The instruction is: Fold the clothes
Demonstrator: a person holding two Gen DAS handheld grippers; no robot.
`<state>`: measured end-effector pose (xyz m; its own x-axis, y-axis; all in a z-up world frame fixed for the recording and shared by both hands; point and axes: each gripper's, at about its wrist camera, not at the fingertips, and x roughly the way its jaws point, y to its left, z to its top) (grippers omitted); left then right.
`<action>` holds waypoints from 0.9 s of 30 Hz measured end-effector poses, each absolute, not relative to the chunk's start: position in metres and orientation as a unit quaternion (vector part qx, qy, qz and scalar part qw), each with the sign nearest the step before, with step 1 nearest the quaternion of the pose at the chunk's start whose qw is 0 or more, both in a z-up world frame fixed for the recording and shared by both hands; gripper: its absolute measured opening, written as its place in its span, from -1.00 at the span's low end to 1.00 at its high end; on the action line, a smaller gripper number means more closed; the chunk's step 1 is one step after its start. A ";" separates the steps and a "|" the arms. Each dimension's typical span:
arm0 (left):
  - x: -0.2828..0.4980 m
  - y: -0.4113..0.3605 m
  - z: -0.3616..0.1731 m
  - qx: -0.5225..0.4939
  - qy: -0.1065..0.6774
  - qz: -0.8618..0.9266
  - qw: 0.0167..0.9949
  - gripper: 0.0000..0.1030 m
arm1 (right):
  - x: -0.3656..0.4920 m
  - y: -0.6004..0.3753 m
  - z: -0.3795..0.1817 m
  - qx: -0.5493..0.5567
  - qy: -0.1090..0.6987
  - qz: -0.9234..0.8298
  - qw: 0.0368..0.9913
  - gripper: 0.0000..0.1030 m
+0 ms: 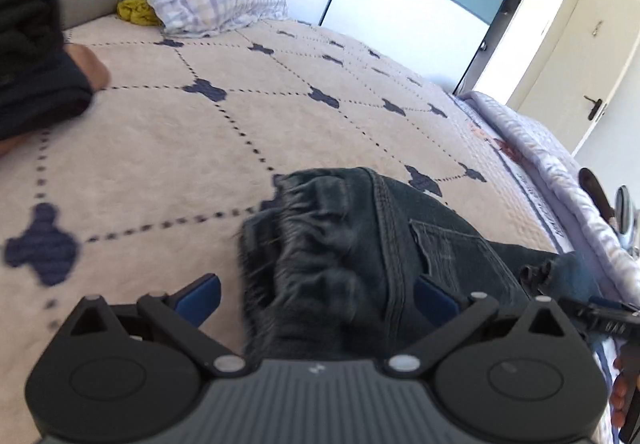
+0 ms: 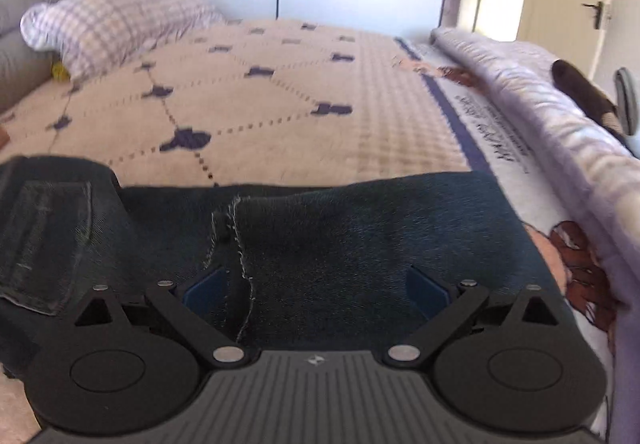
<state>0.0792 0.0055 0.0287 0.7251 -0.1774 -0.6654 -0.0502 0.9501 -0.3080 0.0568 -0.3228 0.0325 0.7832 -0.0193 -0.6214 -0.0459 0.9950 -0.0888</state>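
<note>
On the bed (image 1: 168, 148): dark jeans (image 1: 400, 228) lie near its edge.
Left gripper (image 1: 320, 296): released — waistband between its jaws.
Right gripper (image 2: 316, 288): released over the denim.
Risk: clenching on one layer — fold skews.

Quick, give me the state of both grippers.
Left gripper: open, fingers spread around the bunched end of the dark jeans, not clamped.
Right gripper: open, fingers apart over the jeans, gripping nothing.

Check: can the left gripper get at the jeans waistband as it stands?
Probably yes. The left gripper is open, and the gathered waistband of the jeans already sits between its fingers with nothing else in the way.
</note>
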 end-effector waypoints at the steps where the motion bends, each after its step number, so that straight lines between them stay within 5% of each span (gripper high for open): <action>1: 0.090 -0.003 0.023 -0.142 0.379 -0.018 0.914 1.00 | 0.068 -0.319 0.025 -0.065 0.340 0.015 0.938 1.00; 3: 0.103 -0.017 0.018 -0.127 0.386 0.019 0.914 1.00 | 0.089 -0.312 0.011 -0.097 0.360 0.032 0.927 1.00; 5: 0.104 -0.023 0.024 -0.124 0.377 0.040 0.917 0.86 | 0.095 -0.306 0.017 -0.112 0.370 0.062 0.920 0.59; 7: 0.099 -0.019 0.031 -0.124 0.361 0.043 0.923 0.54 | 0.103 -0.304 0.035 -0.108 0.382 0.060 0.916 -0.67; 12: 0.082 -0.001 0.049 -0.133 0.333 0.021 0.933 -0.24 | 0.089 -0.287 0.052 -0.184 0.353 0.024 0.917 -0.68; 15: 0.072 0.001 0.065 -0.126 0.316 0.007 0.940 -0.47 | 0.071 -0.287 0.063 -0.175 0.333 0.005 0.926 -0.69; 27: 0.048 0.042 0.144 -0.126 0.253 -0.008 0.959 -0.60 | -0.009 -0.357 0.185 -0.122 0.211 -0.071 0.967 -0.73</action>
